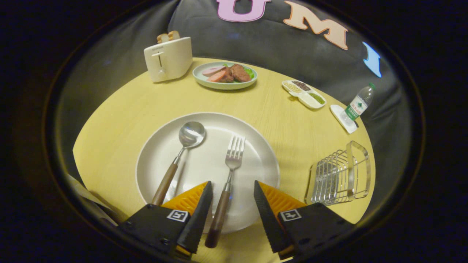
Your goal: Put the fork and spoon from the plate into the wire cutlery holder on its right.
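Fork (pixel 226 179) handle between open tool (pixel 231 199) fingers

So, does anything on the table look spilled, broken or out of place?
Nothing stands out. The spoon and fork lie neatly on the plate, the wire cutlery holder stands upright to its right, and the open tool has the fork handle between its fingers, not gripped.

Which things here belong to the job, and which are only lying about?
Job: fork, between the open tool's fingers; spoon; plate; holder.
Lying about: toaster, food dish, tray, bottle.
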Action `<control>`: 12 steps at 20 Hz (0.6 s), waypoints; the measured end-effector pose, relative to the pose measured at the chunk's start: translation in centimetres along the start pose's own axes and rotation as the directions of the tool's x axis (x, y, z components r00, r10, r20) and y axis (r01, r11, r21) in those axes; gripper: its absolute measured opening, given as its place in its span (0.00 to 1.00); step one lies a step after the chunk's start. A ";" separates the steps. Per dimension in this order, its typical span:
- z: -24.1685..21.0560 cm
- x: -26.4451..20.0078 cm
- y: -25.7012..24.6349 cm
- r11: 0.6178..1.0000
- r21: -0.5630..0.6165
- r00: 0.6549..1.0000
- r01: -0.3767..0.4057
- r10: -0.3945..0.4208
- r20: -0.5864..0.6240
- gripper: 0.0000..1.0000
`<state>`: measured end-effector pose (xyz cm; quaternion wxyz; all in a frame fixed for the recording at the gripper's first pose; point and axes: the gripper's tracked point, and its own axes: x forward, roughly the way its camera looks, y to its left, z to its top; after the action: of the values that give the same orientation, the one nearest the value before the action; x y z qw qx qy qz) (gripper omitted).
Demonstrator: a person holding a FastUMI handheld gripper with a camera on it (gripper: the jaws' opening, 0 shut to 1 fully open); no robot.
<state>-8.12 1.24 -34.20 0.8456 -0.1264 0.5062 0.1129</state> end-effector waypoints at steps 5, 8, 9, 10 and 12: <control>-0.3 -0.1 0.3 0.999 0.024 0.999 -0.029 0.029 -0.037 0.36; -0.1 0.0 0.8 0.997 0.044 0.997 -0.056 0.058 -0.053 0.28; -0.4 0.4 -0.1 0.999 0.043 0.998 -0.007 0.010 -0.059 0.24; -0.5 -0.1 -0.2 0.998 0.054 0.997 -0.017 0.021 -0.068 0.19; -0.5 0.0 -0.4 0.997 0.078 0.997 -0.010 0.017 -0.081 0.14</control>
<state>-8.43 0.71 -34.42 0.8276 -0.0945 0.5453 0.0935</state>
